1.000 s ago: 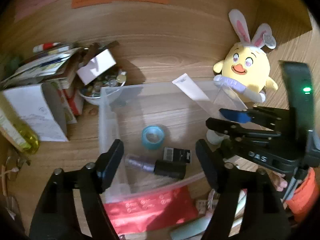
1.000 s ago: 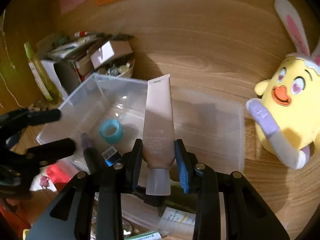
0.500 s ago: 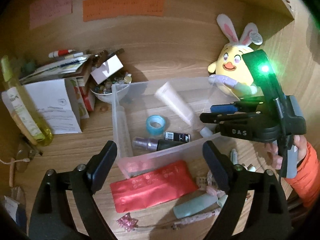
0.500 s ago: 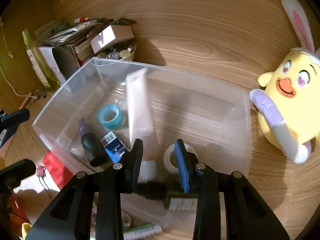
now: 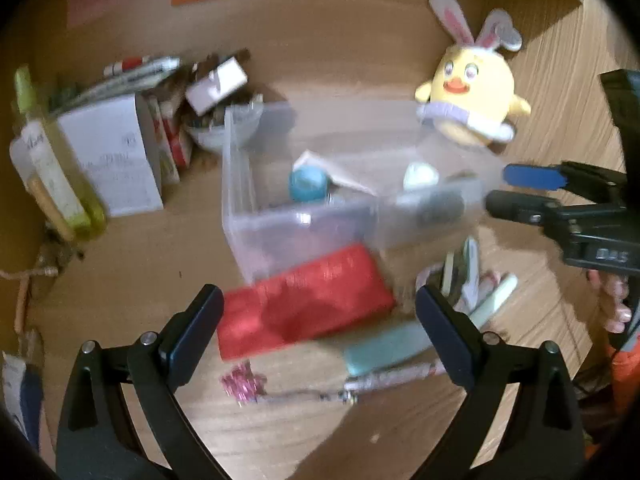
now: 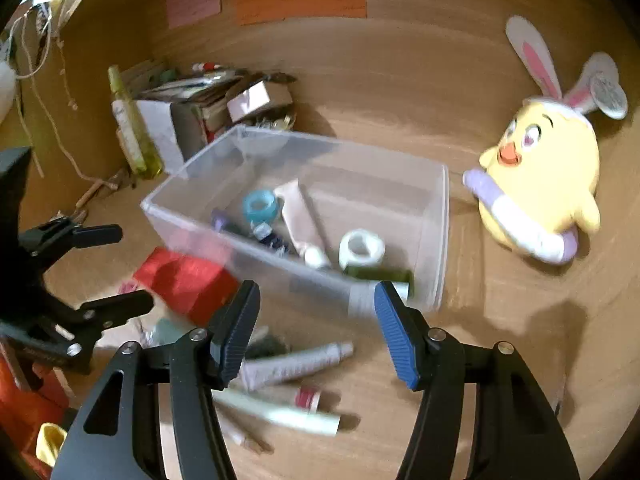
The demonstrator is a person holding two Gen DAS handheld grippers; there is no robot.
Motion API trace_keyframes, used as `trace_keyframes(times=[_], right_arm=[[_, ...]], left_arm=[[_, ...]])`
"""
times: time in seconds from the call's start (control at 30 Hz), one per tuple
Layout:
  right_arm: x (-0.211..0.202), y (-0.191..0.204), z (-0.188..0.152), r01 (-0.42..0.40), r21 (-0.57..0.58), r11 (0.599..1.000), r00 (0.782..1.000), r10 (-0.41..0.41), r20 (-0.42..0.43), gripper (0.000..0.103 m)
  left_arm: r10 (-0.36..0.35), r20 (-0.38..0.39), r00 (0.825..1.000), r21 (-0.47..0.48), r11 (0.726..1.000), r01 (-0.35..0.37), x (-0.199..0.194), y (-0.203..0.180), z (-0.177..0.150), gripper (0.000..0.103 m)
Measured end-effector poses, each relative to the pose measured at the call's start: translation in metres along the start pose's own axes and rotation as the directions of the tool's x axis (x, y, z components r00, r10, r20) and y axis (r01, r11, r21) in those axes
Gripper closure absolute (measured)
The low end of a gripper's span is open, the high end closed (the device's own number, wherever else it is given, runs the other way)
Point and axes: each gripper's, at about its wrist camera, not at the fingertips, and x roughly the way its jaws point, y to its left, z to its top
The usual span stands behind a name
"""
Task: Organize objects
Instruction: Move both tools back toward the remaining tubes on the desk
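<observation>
A clear plastic bin [image 6: 444, 220] stands mid-table. In it lie a pale cream tube [image 6: 300, 216], a teal tape ring [image 6: 260, 206], a white tape roll [image 6: 360, 246] and a dark bottle. My right gripper [image 6: 314, 308] hovers in front of the bin's near wall, jaws opening, nothing between them. My left gripper [image 5: 318, 332] is over the red pouch [image 5: 304, 312] in front of the bin [image 5: 240, 184]; its jaws are wide and still opening, gripping nothing. Each gripper shows in the other's view: the right gripper [image 5: 520, 188], the left gripper [image 6: 116, 268].
A yellow bunny plush [image 6: 540, 184] sits right of the bin. Books, boxes and a bowl [image 5: 208, 136] pile up at back left beside a yellow-green bottle [image 5: 52, 176]. Loose tubes [image 6: 296, 364], a teal tube [image 5: 384, 348] and a pink glitter wand [image 5: 244, 384] lie in front.
The right gripper let go of the pale tube, which now lies in the bin, then drew back and widened. The left gripper backed away from the bin and opened further.
</observation>
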Motion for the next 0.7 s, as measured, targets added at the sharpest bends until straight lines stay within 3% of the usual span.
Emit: trace_keyframes(times=[0.33,0.7], right_arm=[[0.0,0.02,-0.058,-0.055,-0.033,0.998,0.996,0.053,-0.067,0.047],[0.016,0.025,-0.066,-0.026,-0.111,0.993,0.995,0.014,-0.103,0.047]], left_arm=[[-0.042,-0.064,0.997,-0.051,0.998,0.038,0.0,-0.008,-0.054,0.005],[-0.072,-0.059,0.996,0.066,0.995,0.076,0.008,-0.05,-0.051,0.005]])
